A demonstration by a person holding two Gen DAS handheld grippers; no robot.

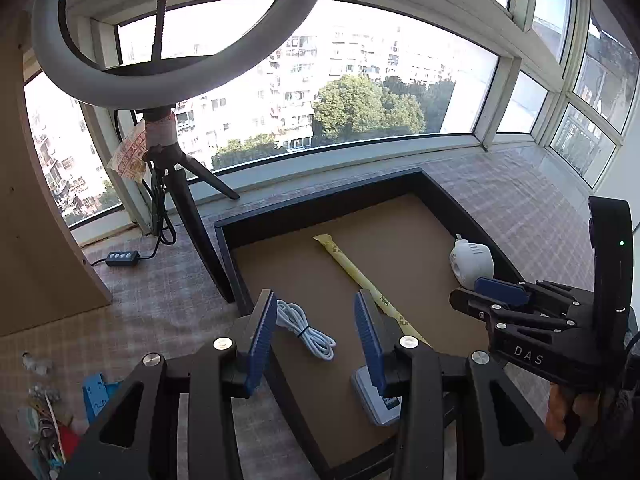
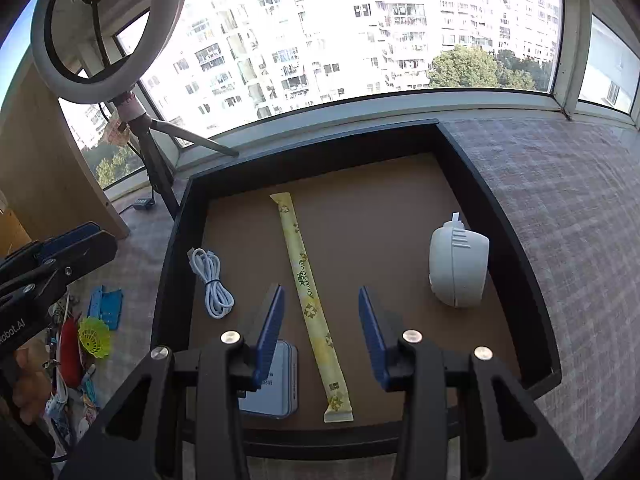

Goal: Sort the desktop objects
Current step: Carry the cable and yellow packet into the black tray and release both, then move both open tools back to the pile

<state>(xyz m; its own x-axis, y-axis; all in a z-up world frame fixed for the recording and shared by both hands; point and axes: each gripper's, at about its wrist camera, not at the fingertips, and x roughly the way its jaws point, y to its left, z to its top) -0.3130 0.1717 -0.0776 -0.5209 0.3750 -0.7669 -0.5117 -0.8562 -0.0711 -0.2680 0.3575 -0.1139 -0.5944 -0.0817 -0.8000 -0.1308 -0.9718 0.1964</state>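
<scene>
- Both claws hang over the desk by the big window, and both are empty.
- The left gripper [image 1: 316,332] has its blue pads spread wide, nothing between them; it hovers above the near left edge of the black tray [image 1: 320,200].
- The right gripper [image 2: 322,332] is spread just as wide, right over the near half of the tray [image 2: 500,216], with the long yellow packet [image 2: 310,300] showing in the gap below its fingers (under them, not pinched).
- In the tray, on its brown floor: the yellow packet [image 1: 356,272] lies slantwise down the middle.
- A coiled white cable [image 2: 212,282] sits near the left wall; from the left view the cable [image 1: 306,330] lies just past the left pad.
- A white rounded device [image 2: 458,268] lies by the right wall, well apart from the packet.
- A small flat grey box [image 2: 276,384] sits in the near left part of the tray, partly hidden behind the right claw's left finger.
- Left of the tray, on the checked cloth [image 2: 560,200], a heap of unsorted bits: a blue plastic piece [image 2: 106,306], a yellow-green shuttlecock [image 2: 94,338], something red [image 2: 70,352], and more clutter too jumbled to name.
- A ring light [image 1: 176,32] on a tripod stands at the far left by the glass.
</scene>
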